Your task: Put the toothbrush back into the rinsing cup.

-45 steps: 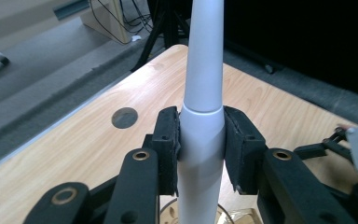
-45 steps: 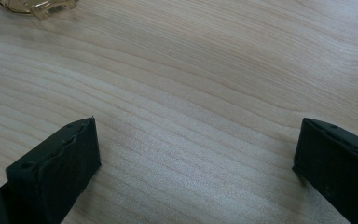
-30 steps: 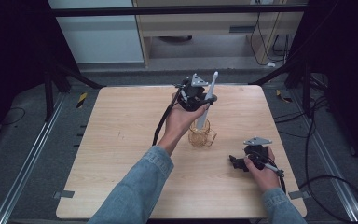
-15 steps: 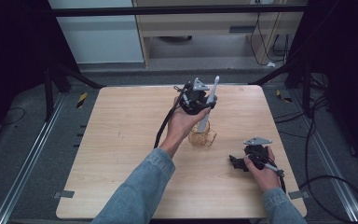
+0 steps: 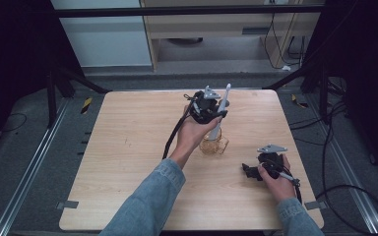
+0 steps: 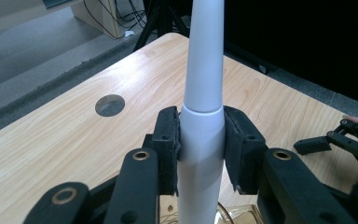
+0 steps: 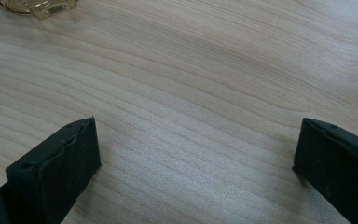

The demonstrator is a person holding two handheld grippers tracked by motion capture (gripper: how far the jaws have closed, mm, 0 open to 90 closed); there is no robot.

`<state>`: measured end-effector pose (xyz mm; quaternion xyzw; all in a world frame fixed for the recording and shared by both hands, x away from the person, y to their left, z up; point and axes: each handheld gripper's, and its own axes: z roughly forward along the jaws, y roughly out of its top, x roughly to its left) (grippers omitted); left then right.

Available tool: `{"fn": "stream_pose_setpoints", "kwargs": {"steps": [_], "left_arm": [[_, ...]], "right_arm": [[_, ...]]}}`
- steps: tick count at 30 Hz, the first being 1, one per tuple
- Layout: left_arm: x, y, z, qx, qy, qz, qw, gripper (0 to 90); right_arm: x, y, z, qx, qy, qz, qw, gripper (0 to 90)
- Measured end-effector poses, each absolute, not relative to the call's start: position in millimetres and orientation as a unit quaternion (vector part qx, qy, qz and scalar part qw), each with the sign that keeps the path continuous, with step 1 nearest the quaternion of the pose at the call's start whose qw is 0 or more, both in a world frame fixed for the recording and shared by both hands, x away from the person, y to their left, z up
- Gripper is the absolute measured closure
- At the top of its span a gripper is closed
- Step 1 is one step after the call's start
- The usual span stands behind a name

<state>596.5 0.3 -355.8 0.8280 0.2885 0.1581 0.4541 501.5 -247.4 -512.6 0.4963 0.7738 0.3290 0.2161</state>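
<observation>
From the high view, the left gripper [image 5: 211, 109] is held above the middle of the wooden table [image 5: 128, 147], and its jaws are clamped on a slim white-grey handle [image 5: 221, 110] that stands nearly upright, leaning a little, with its lower end down in a clear amber glass cup [image 5: 213, 144] just beneath the hand. That upright hold probably lets the handle go in and out of the narrow cup without tipping it. The right gripper [image 5: 250, 172] rests low on the table toward the near right corner, well apart from the cup, seemingly parked out of the way while the left hand works. In the left gripper view, the two black pads [image 6: 168, 144] press on either side of the handle [image 6: 201, 140] where a seam joins a thicker lower body to a tapering upper shaft; the surface looks smooth and matte, pale grey-white, rounded in section. The cup's rim [image 6: 235, 215] glints at the bottom edge, directly under the grip, and a round hole [image 6: 109, 105] in the tabletop shows farther off. In the right gripper view, the right gripper [image 7: 196, 158] stands wide open with only bare wood grain between its jaws, and a corner of the amber cup [image 7: 42, 7] shows at the upper left.
</observation>
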Motion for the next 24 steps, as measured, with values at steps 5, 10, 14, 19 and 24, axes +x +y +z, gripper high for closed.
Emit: {"fn": "stream_pose_setpoints", "kwargs": {"steps": [5, 10, 14, 19, 24], "left_arm": [[597, 3, -359, 0.827, 0.293, 0.154, 0.455, 67.6], [598, 5, -365, 0.828, 0.294, 0.151, 0.453, 67.5], [597, 4, -371, 0.828, 0.297, 0.148, 0.453, 67.6], [597, 7, -377, 0.829, 0.301, 0.144, 0.448, 67.6], [596, 8, -380, 0.833, 0.299, 0.149, 0.442, 67.6]], "right_arm": [[501, -247, -513, 0.498, 0.773, 0.329, 0.215, 0.4], [501, -247, -513, 0.497, 0.773, 0.329, 0.215, 0.4], [501, -247, -512, 0.5, 0.772, 0.331, 0.211, 0.4], [501, -247, -513, 0.498, 0.773, 0.33, 0.215, 0.4], [501, -247, -512, 0.5, 0.772, 0.331, 0.211, 0.4]]}}
